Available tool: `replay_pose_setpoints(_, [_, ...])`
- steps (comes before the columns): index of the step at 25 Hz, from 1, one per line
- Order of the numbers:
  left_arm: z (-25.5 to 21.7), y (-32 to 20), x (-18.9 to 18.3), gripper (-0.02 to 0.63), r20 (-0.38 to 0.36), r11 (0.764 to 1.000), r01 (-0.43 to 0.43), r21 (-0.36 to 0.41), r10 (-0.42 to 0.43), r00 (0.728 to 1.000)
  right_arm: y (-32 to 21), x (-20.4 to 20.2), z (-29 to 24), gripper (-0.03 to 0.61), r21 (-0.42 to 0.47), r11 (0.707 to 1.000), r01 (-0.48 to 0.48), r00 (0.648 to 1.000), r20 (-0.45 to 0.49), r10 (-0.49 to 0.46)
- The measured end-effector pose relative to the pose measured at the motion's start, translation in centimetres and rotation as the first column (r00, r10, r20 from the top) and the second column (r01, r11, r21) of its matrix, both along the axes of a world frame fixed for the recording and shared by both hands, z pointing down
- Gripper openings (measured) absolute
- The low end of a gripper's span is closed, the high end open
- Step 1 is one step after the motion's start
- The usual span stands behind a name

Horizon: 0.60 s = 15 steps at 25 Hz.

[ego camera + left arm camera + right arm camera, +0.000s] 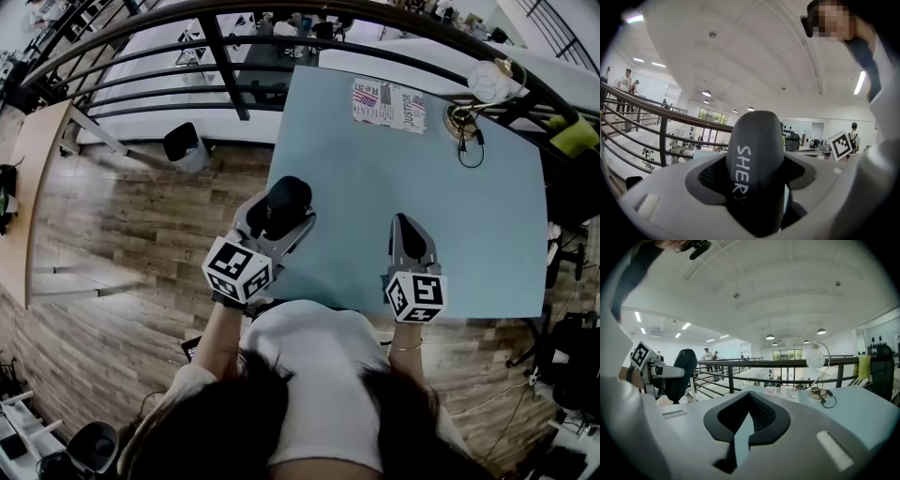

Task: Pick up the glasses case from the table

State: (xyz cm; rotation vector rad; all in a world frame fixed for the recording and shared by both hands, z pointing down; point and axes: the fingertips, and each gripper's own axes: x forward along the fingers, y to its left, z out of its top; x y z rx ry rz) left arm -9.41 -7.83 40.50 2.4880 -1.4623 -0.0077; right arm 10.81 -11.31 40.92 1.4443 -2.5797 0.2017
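Head view shows the glasses case (287,197) held over the table's (469,216) near-left corner by the left gripper (281,216); left gripper view, wide jaws clamping it; right gripper view, right gripper (749,397) closed and empty, so the pick-up looks done and next just needs a steady hold.

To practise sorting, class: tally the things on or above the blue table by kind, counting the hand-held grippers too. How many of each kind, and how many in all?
glasses case: 1 (clamped in the left gripper)
grippers: 2 (the left gripper and the right gripper, which holds nothing)
printed paper: 1
desk lamp: 1
Total: 5
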Motion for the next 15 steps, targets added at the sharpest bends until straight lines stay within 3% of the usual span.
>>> replay_pose_setpoints(6, [0.17,-0.4,0.24,0.393,0.038,1.0,-0.022,0.004,0.022,0.999,-0.28,0.19,0.07,0.002,-0.003,1.0,0.0,1.0,-0.002,0.0])
replay_pose_setpoints(15, [-0.51,-0.59,0.46,0.393,0.04,0.999,-0.035,0.027,0.034,0.999,-0.41,0.64,-0.23,0.002,0.008,1.0,-0.006,1.0,0.004,0.006])
